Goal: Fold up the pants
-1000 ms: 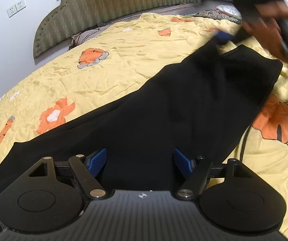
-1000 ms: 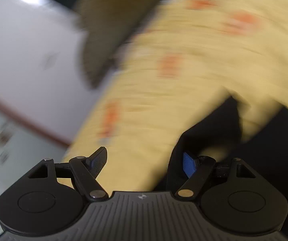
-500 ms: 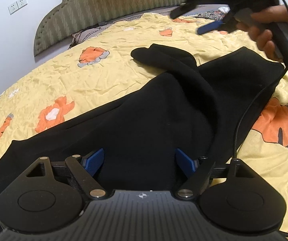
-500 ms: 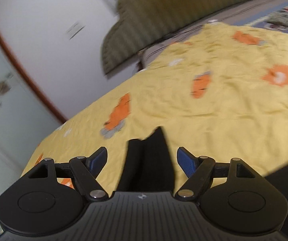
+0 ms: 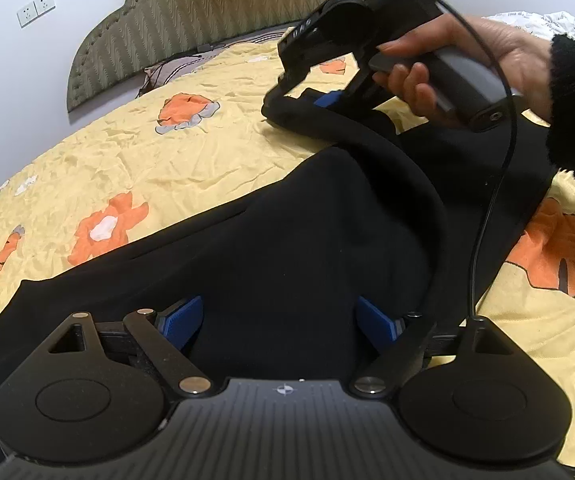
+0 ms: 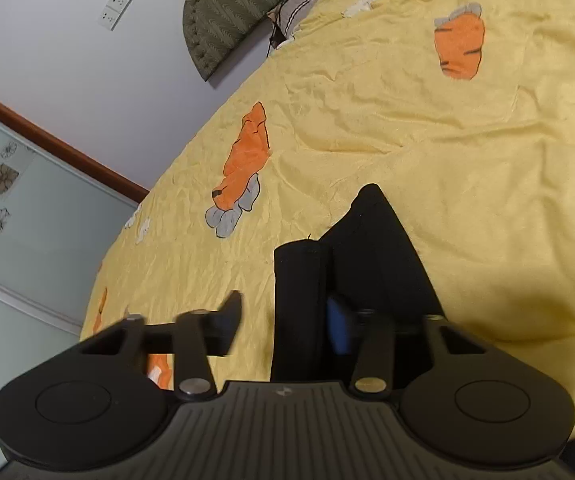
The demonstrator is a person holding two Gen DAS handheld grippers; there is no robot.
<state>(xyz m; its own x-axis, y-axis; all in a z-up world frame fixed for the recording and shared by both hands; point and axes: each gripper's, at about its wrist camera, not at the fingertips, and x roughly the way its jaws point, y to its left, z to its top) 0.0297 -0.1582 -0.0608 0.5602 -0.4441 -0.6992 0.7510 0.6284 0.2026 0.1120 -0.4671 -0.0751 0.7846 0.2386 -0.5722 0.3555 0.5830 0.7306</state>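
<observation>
Since a moment ago the right gripper (image 5: 319,92) has dropped onto the bunched leg end. The bed (image 5: 207,152) carries the black pants (image 5: 287,248) across its middle: soft, limp, light, best pinched at hems. The left gripper (image 5: 279,320) hovers, fingers wide; the right's fingers straddle the cloth, not closed.

Open yellow flower-printed bedspread (image 5: 215,148) left of the black fabric pants (image 5: 287,240); padded olive headboard (image 5: 223,12) blocking beyond, thin black cable (image 5: 491,200) crossing at right.
</observation>
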